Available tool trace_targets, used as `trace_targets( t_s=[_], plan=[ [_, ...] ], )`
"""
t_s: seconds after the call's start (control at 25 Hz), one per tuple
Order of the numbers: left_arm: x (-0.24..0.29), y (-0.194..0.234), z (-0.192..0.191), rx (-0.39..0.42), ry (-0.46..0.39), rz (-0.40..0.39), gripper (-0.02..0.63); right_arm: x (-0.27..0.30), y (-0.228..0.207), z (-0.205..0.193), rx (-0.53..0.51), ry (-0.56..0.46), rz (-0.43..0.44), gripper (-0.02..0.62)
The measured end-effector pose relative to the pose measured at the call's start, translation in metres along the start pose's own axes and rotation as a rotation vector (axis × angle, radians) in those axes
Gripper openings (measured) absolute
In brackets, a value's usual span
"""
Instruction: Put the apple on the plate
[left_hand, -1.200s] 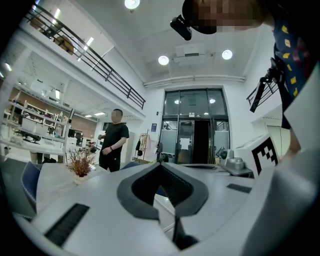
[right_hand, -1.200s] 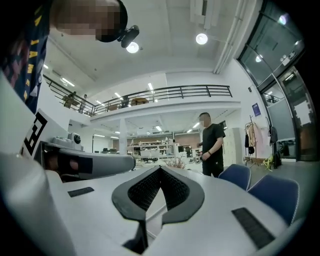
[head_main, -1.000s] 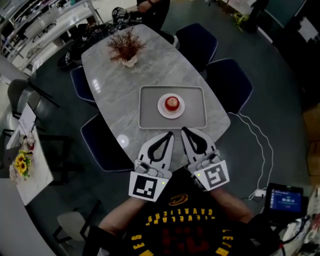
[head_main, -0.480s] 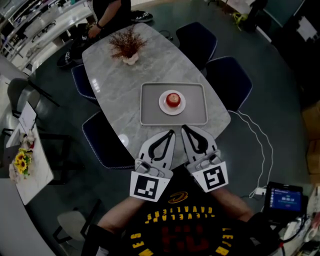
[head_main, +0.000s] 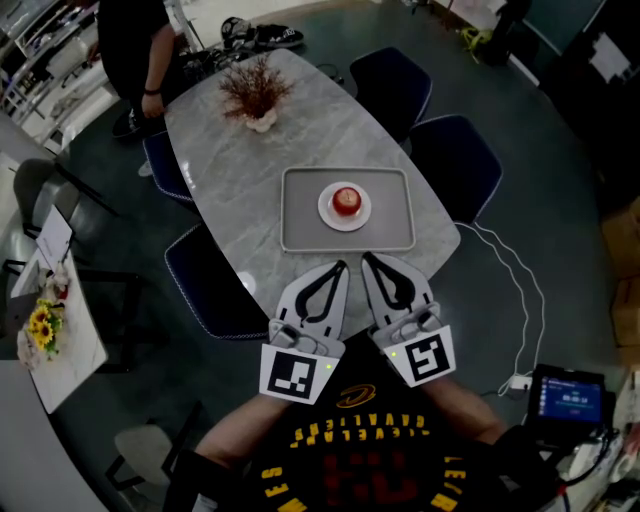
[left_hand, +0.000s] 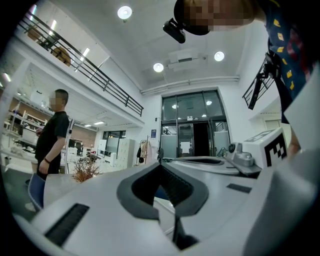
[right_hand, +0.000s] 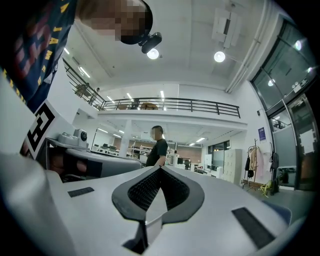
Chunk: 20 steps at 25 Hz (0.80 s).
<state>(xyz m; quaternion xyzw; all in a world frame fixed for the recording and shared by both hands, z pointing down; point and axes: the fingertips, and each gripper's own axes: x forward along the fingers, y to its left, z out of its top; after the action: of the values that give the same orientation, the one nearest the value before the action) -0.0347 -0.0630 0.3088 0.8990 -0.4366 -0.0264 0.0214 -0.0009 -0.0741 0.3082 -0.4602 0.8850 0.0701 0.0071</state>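
Observation:
A red apple (head_main: 346, 199) sits on a small white plate (head_main: 328, 213), in the middle of a grey tray (head_main: 300, 226) on the marble table (head_main: 240, 170). My left gripper (head_main: 343, 266) and right gripper (head_main: 366, 258) hover side by side over the table's near edge, just short of the tray, pointing level at it. Both are shut with nothing between the jaws. The left gripper view shows its own tips (left_hand: 160, 164) meeting. In the right gripper view the tips (right_hand: 160, 168) meet too. Neither gripper view shows the apple.
A dried plant in a vase (head_main: 255, 95) stands at the table's far end. Dark blue chairs (head_main: 455, 160) ring the table, one at the near left (head_main: 205, 285). A person (head_main: 135, 50) stands at the far left. A white cable (head_main: 520, 290) trails over the floor at the right.
The person at the far end has walked from behind the table to its left side. Both grippers have stayed put, shut. The apple has not moved.

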Motion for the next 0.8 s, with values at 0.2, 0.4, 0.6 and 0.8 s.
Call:
trace_targets(
  t_s=[0.2, 0.4, 0.6, 0.8],
  plan=[
    [0.0011, -0.0006, 0.0003, -0.001, -0.006, -0.002, 0.002, -0.0012, -0.0011, 0.0008, -0.002, -0.002, -0.003, 0.006],
    [-0.0006, -0.0004, -0.0025, -0.007, 0.003, -0.002, 0.002, -0.0021, 0.0003, 0.0001, 0.0, -0.001, -0.007, 0.006],
    [-0.0003, 0.0014, -0.0046, -0.014, 0.013, 0.0, 0.002, -0.0012, 0.0002, -0.0034, 0.01, 0.006, -0.008, 0.006],
    [0.0, 0.0028, -0.0062, -0.017, 0.01, 0.004, 0.002, -0.001, 0.0003, -0.0048, 0.018, 0.006, -0.008, 0.006]
  ],
)
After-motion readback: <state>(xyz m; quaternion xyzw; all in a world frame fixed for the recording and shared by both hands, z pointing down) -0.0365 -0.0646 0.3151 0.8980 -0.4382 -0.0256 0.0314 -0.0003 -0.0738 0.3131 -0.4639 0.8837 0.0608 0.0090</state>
